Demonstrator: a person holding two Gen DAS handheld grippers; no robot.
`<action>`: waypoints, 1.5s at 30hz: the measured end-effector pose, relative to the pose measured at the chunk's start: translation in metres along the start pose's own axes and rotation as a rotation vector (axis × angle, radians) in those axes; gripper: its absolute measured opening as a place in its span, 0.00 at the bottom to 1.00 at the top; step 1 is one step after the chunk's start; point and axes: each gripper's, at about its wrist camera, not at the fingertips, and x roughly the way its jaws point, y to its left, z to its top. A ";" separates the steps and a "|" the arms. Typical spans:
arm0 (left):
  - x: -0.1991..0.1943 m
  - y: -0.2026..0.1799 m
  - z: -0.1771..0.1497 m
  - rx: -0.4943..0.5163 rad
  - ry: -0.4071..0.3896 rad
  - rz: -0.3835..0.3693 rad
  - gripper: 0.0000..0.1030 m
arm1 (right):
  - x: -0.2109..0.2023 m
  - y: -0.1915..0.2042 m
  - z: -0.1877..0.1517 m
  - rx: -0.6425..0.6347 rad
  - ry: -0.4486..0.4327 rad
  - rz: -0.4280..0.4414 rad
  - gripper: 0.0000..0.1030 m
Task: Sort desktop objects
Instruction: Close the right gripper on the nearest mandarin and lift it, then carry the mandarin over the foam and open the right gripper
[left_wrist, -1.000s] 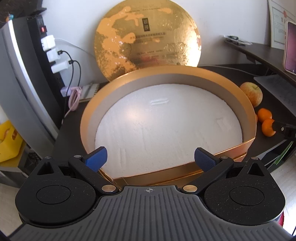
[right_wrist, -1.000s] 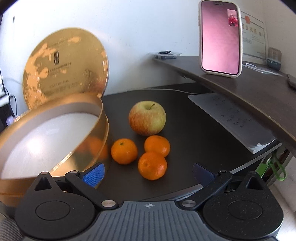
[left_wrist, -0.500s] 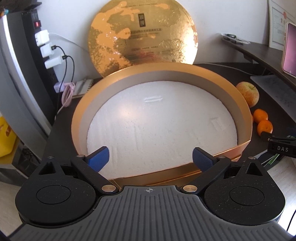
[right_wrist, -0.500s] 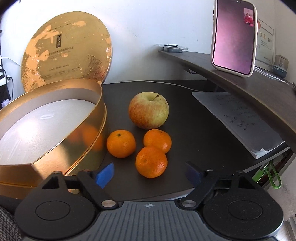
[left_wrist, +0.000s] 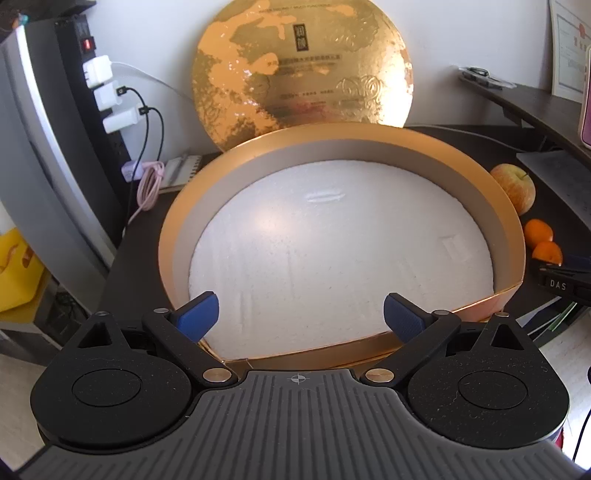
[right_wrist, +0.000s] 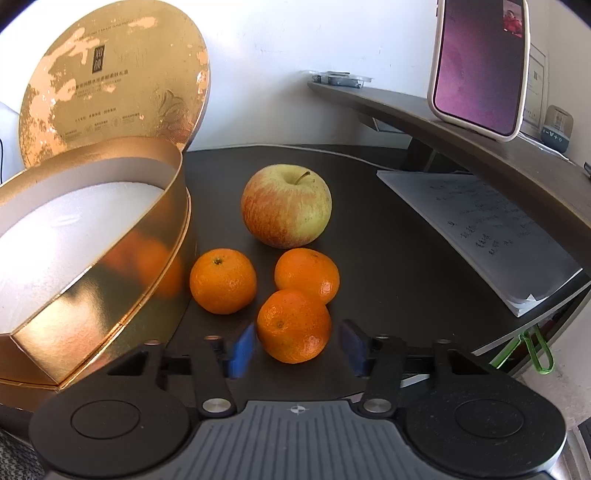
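Note:
A round gold box (left_wrist: 513, 236) with a white foam floor lies open on the dark desk, its gold lid (left_wrist: 303, 66) propped against the wall behind. My left gripper (left_wrist: 301, 314) hangs open over the box's near rim, holding nothing. In the right wrist view, an apple (right_wrist: 286, 205) and three tangerines sit right of the box (right_wrist: 110, 295). My right gripper (right_wrist: 297, 343) straddles the nearest tangerine (right_wrist: 293, 325), its jaws narrowed with small gaps on both sides. The left tangerine (right_wrist: 222, 280) and the back tangerine (right_wrist: 306, 275) lie just beyond.
A phone (right_wrist: 480, 62) stands on a raised shelf (right_wrist: 517, 166) at the right, with papers (right_wrist: 484, 229) under it. A power strip with chargers (left_wrist: 99, 92) and a pink cable (left_wrist: 149, 181) are at the left. The desk edge is close below the tangerines.
My right gripper has moved forward and down, and its jaws have narrowed around the nearest tangerine. The left gripper has drifted slightly and stays open over the box.

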 end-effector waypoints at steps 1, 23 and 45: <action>0.000 0.001 -0.001 -0.001 0.001 -0.001 0.96 | 0.000 0.001 0.000 -0.006 0.001 -0.004 0.43; -0.017 0.080 -0.010 -0.264 -0.113 -0.045 0.96 | -0.107 0.053 0.070 -0.042 -0.223 0.168 0.42; -0.012 0.160 -0.051 -0.286 0.004 0.103 0.98 | -0.006 0.264 0.069 -0.347 0.221 0.464 0.43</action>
